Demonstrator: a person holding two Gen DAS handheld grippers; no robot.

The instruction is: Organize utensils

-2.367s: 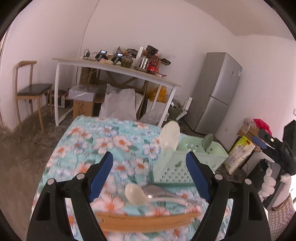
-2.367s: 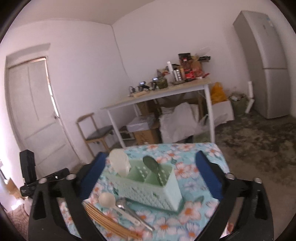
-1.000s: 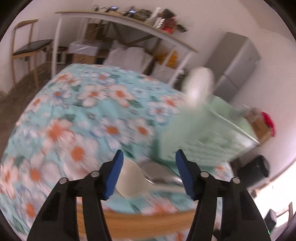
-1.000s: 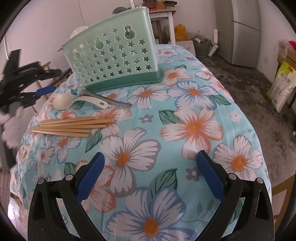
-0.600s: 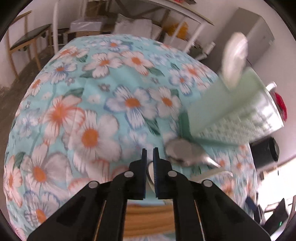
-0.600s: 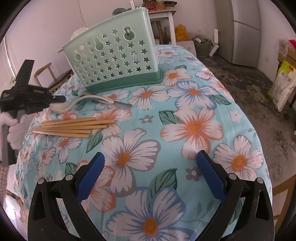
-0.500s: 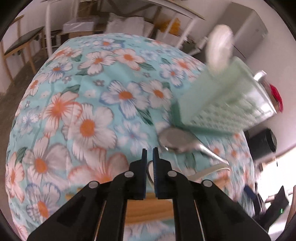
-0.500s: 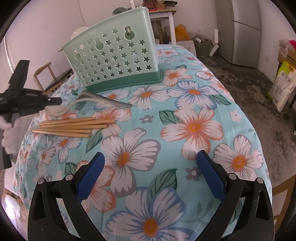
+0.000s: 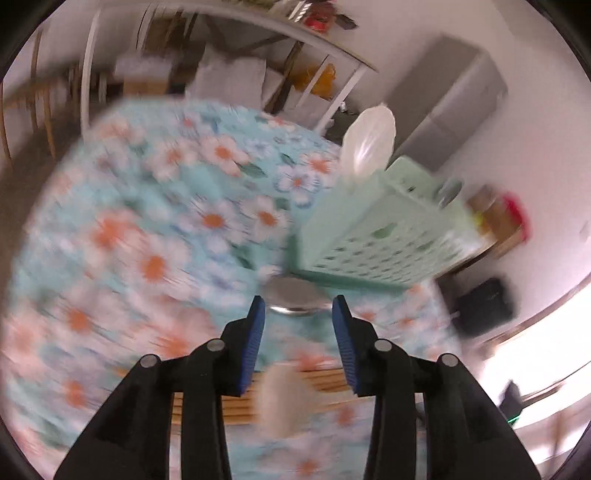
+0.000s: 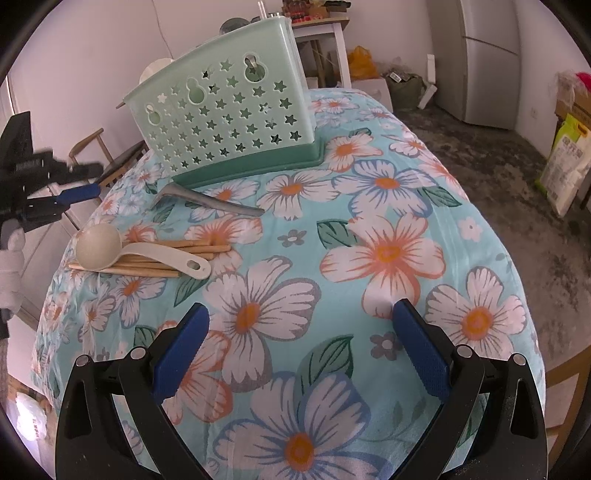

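Note:
A mint green utensil basket (image 10: 229,110) stands on the floral tablecloth (image 10: 369,229); it also shows in the left wrist view (image 9: 380,236) with a white spoon (image 9: 369,142) standing in it. A cream ladle (image 10: 129,251) lies across several wooden chopsticks (image 10: 162,271). A metal spoon (image 10: 210,201) lies in front of the basket. My left gripper (image 9: 298,317) is open and empty above the metal spoon's bowl (image 9: 295,295); the ladle (image 9: 280,402) shows blurred below its jaws. My right gripper (image 10: 299,349) is open and empty over the near tablecloth.
A grey fridge (image 10: 484,62) stands at the back right. A white table (image 9: 236,26) with clutter and boxes under it stands behind. A wooden chair (image 10: 99,147) is at the left. Bags (image 10: 565,162) sit on the floor at the right.
My left gripper has opened and let go of the cream ladle, which now lies across the chopsticks. The left view is blurred by motion. The right gripper has not moved.

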